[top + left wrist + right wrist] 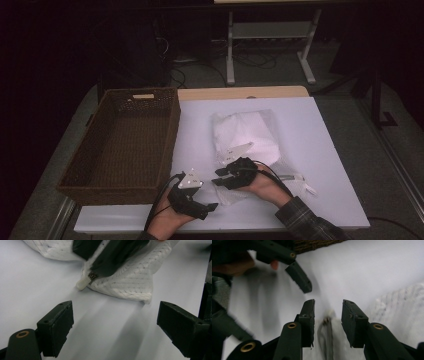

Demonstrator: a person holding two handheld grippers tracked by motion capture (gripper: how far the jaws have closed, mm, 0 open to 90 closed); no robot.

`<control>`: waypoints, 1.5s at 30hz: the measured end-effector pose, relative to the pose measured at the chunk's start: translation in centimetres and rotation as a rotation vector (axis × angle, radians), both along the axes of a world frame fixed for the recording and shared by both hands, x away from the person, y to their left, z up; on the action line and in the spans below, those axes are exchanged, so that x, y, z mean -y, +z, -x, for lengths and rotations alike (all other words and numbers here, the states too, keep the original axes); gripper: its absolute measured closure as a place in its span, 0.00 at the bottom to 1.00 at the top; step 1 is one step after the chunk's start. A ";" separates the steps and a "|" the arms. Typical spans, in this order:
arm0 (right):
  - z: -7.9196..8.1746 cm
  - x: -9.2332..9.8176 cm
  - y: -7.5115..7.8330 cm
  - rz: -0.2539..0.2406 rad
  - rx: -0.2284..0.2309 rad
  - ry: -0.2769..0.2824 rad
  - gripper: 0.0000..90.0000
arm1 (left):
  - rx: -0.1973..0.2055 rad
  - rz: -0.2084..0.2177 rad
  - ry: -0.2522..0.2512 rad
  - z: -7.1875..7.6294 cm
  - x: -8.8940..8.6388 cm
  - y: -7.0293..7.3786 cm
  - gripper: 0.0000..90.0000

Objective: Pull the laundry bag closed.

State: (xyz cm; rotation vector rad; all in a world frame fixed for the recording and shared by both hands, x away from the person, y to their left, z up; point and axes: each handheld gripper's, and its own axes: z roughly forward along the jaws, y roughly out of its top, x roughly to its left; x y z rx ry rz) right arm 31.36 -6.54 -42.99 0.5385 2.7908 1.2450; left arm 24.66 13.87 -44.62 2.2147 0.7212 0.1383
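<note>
Zipper pull (pixel 327 315) sits loose between my half-open right tool (pixel 327 307), left tool (pixel 115 320) wide and empty, so it may slip away.

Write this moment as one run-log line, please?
left gripper: jaws open, empty | right gripper: jaws open around zipper pull | white garment: on table | basket: empty

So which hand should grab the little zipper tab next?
Probably the right tool: the zipper tab sits between its open jaws. The left tool is open too, but the tab lies farther ahead of it.
</note>
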 end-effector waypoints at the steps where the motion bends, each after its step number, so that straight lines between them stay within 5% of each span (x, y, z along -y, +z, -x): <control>1: -0.1 -0.3 -0.2 0.004 -0.003 -0.005 0.71 | 0.000 -0.002 0.001 0.0 0.0 0.0 0.15; 10: -0.6 -2.7 -1.8 0.094 0.007 -0.016 0.83 | 0.001 -0.003 0.005 0.1 -0.2 0.1 0.15; 20: -0.1 -1.7 -0.3 0.002 0.024 0.007 0.89 | 0.000 -0.002 0.004 0.1 -0.2 0.1 0.15; 33: 1.4 1.9 1.7 -0.109 0.037 -0.008 0.89 | -0.005 -0.001 0.001 0.1 0.1 0.0 0.15; 40: 1.7 4.2 1.6 -0.136 0.017 -0.034 0.92 | -0.006 -0.008 -0.007 0.1 0.2 -0.1 0.15; 45: 1.7 4.7 0.6 -0.099 0.008 -0.040 0.95 | -0.007 -0.014 -0.011 0.0 0.3 -0.2 0.15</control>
